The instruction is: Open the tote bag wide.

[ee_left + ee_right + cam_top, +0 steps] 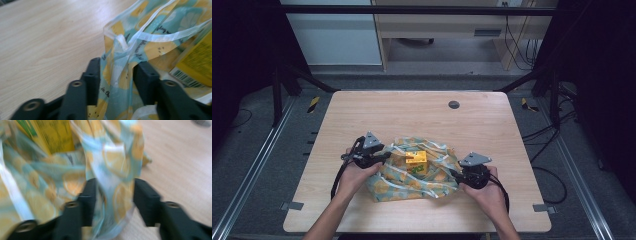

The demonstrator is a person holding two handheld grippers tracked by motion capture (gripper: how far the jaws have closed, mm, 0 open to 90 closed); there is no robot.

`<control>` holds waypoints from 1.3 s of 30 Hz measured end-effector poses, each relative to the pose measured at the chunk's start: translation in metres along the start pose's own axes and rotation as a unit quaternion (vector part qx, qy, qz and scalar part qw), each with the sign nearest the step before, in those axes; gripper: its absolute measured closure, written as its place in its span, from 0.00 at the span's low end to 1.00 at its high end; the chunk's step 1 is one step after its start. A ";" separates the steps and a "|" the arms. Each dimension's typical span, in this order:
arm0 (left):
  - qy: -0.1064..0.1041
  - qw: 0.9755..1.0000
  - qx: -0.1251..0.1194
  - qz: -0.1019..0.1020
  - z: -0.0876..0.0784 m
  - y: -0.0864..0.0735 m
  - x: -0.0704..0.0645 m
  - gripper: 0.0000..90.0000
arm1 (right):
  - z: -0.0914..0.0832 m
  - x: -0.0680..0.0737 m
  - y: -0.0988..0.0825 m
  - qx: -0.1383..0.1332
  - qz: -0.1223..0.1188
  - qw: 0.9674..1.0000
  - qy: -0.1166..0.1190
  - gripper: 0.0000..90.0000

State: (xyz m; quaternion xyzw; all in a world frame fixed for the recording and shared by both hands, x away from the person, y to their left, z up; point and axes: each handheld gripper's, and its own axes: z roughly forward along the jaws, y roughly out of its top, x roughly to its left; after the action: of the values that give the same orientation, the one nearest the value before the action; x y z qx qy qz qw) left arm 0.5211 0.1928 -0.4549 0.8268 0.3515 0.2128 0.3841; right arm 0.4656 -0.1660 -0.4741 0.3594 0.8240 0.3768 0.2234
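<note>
1. In the high view, a wooden table (pixel 362 115) stood in a dark framed bay, with a small dark round plug (pixel 454 104) set in its far part. A crumpled cloth (pixel 412 180) printed with lemon slices on pale blue lay on the near middle of the table, and a yellow box (pixel 416 159) sat in the cloth's hollow. The person's left hand (pixel 357 177) held the left gripper (pixel 384 156) at the cloth's left edge; the right hand (pixel 489 192) held the right gripper (pixel 454 174) at its right edge. Both touched the cloth. From this height it could not be told whether either pair of jaws had closed on it.

2. In the left gripper view, the left gripper (pixel 117 75) had its jaws parted, and a fold of the cloth (pixel 150 32) with its pale hem rose up between them. The fabric lay against the left jaw, but the jaws did not look pressed together, so a firm hold could not be told. The box (pixel 197 62), barcode showing, sat just right of the fold, inside the cloth. Bare table (pixel 45 37) lay to the left.

3. In the right gripper view, which was blurred, the right gripper (pixel 115 195) likewise had its jaws apart with a hanging fold of cloth (pixel 117 157) between them; whether it was pinched could not be told. The box (pixel 55 135) stood at upper left, behind the cloth. The table (pixel 180 157) showed at right.
</note>
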 end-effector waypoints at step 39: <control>0.051 0.995 -0.081 -0.040 -0.110 -0.017 0.027 0.07 | -0.080 -0.059 0.014 -0.092 0.071 0.987 -0.109 0.07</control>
State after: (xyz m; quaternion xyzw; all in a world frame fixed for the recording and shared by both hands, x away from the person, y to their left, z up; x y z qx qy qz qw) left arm 0.4636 0.2744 -0.3981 0.7663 0.3848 0.2673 0.4396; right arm 0.4583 -0.2413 -0.4084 0.4341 0.7291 0.4243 0.3161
